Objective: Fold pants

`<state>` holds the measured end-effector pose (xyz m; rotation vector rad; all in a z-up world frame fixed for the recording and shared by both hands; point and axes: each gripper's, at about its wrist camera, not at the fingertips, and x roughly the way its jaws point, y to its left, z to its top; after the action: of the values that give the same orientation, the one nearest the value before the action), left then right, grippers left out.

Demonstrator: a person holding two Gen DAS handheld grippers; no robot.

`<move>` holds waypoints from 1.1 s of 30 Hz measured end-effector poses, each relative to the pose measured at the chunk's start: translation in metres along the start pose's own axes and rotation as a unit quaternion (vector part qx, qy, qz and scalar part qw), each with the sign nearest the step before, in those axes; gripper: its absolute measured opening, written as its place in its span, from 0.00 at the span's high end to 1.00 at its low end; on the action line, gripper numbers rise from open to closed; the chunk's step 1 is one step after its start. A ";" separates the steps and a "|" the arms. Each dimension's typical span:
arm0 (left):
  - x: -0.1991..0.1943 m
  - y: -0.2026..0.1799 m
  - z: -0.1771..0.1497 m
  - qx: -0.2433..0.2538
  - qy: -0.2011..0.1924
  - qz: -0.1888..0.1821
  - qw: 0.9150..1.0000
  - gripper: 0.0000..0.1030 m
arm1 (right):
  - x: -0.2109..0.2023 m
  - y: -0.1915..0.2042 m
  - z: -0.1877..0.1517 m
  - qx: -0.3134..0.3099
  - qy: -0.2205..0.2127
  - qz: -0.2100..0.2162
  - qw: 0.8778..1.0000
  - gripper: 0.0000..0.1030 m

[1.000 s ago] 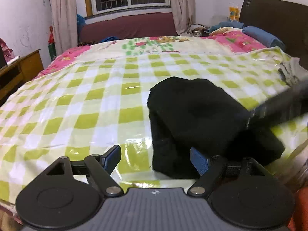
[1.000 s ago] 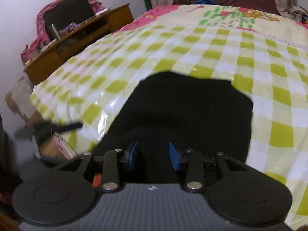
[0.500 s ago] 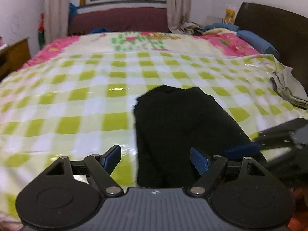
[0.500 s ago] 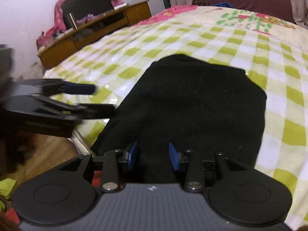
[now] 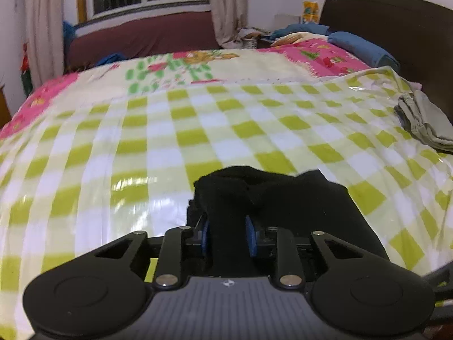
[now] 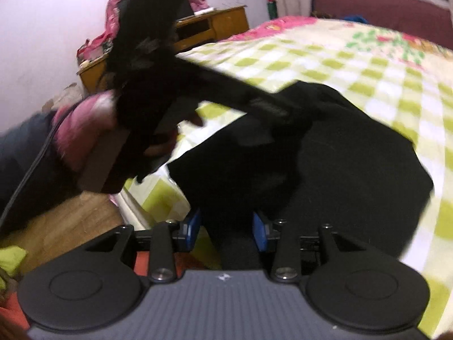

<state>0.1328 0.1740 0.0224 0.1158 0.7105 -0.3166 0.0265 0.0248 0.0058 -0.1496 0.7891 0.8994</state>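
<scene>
Black pants [image 5: 297,206] lie folded near the front edge of the bed with the green-checked cover [image 5: 170,147]. My left gripper [image 5: 228,235] has its jaws closing, and a raised bunch of the black cloth fills the gap between its blue pads [image 5: 205,235]. In the right wrist view the left gripper [image 6: 294,110] reaches in, blurred, from the upper left onto the pants [image 6: 354,170], held by a hand in a pink sleeve [image 6: 85,119]. My right gripper [image 6: 226,228] is shut on the near edge of the pants, with cloth between its pads [image 6: 260,229].
A grey-green folded garment [image 5: 424,124] lies at the bed's right side, below the dark headboard [image 5: 396,28]. A blue roll [image 5: 359,46] sits by the pillows. Left of the bed are a wooden desk [image 6: 209,28] and bare floor [image 6: 70,221].
My left gripper has slid to the right from beside the pants onto them and drawn its wide jaws in on a bunch of cloth. The right gripper has stayed in place on the near edge.
</scene>
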 end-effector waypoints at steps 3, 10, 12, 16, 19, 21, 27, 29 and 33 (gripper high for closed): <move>0.002 -0.004 0.006 0.034 -0.009 -0.009 0.999 0.62 | 0.009 0.008 0.001 -0.035 -0.001 -0.011 0.999 0.59; -0.007 -0.027 0.019 0.127 -0.034 -0.017 0.991 0.68 | 0.013 -0.001 -0.001 -0.010 0.000 -0.007 1.000 0.59; -0.007 -0.031 0.021 0.138 -0.047 -0.029 0.989 0.68 | 0.012 -0.002 -0.002 -0.008 -0.003 -0.012 1.000 0.57; 0.042 -0.017 0.014 0.131 -0.011 -0.005 0.991 0.65 | 0.026 -0.008 -0.001 0.004 -0.004 -0.009 1.000 0.50; 0.057 0.000 0.006 0.097 -0.010 -0.015 0.995 0.57 | 0.027 -0.007 0.005 0.006 -0.003 -0.017 1.000 0.49; 0.048 0.005 0.008 0.084 -0.019 -0.013 0.996 0.52 | 0.015 -0.011 0.006 0.011 -0.014 -0.014 1.000 0.49; 0.005 0.018 0.018 0.070 -0.053 0.071 0.994 0.50 | -0.035 -0.054 -0.012 0.118 -0.026 -0.051 0.991 0.48; -0.017 0.020 0.015 0.060 -0.063 0.062 0.994 0.51 | -0.046 -0.067 -0.024 0.141 -0.027 -0.080 0.986 0.48; -0.044 -0.003 -0.008 0.111 -0.030 0.035 0.993 0.50 | -0.057 -0.090 -0.036 0.178 -0.026 -0.103 0.978 0.47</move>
<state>0.0960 0.1836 0.0454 0.3398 0.6083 -0.3299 0.0530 -0.0840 0.0010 0.1054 0.8571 0.5533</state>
